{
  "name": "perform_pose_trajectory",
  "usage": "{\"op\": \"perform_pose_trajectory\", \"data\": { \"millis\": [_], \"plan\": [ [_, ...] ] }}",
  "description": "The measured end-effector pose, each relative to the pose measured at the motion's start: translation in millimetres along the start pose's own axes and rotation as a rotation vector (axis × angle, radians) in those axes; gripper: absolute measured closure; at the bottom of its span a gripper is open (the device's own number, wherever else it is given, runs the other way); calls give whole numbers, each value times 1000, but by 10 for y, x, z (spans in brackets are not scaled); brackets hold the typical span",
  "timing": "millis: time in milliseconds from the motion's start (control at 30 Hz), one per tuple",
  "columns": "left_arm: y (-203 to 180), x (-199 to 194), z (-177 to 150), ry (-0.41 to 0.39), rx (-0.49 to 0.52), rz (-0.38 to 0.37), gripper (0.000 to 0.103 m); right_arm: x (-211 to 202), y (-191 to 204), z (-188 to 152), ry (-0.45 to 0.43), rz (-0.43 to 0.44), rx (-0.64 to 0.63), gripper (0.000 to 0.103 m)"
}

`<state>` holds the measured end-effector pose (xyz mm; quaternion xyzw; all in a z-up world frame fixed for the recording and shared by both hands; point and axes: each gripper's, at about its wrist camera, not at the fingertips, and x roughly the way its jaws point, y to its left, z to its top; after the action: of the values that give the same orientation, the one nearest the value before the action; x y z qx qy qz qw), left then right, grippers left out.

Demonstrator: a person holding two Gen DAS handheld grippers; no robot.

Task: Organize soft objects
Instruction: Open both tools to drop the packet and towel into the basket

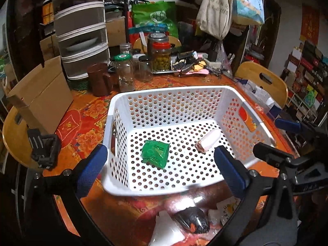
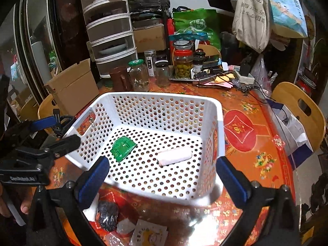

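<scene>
The table (image 2: pixel 252 123), covered in an orange and red floral cloth under a glossy sheet, is seen carrying everything. At its middle a white perforated basket (image 1: pixel 164 94) is set, evidently as the collecting bin. Behind it, glass jars (image 2: pixel 139 78) and a jar of green olives (image 2: pixel 183 65) are crowded at the back edge, out of the working area.

Inside the basket two soft items are already lodged: a green packet (image 1: pixel 155 153) toward the left, its printing too small to be read, and a pink-and-white roll (image 2: pixel 175 156) toward the right, well apart from it.

On the near side, outside the basket, more soft things are waiting on the table: a dark knitted item (image 2: pixel 107 215), white pieces, and a printed pouch (image 2: pixel 148 233) whose lettering cannot be made out.

The left gripper (image 1: pixel 161 170) is held above the basket's near rim, jaws wide, nothing between them. The right gripper (image 2: pixel 162 181) is posed likewise, jaws wide and empty. Writing on the left tool's body, seen from the right camera, is too blurred to be read with certainty.
</scene>
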<state>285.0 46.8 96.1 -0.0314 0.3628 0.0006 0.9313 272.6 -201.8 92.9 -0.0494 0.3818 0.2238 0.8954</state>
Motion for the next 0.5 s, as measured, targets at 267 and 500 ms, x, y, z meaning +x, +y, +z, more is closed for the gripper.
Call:
{"op": "perform_pose_trajectory", "data": {
  "millis": [267,500],
  "plan": [
    [207,-398,-366,-42,-63,-23,0,-264,42,-341,-41,-8,-7,0],
    [305,-738,-777,-109,-87,14,0,-378,120,-687,-33,-1,-18,0]
  ]
}}
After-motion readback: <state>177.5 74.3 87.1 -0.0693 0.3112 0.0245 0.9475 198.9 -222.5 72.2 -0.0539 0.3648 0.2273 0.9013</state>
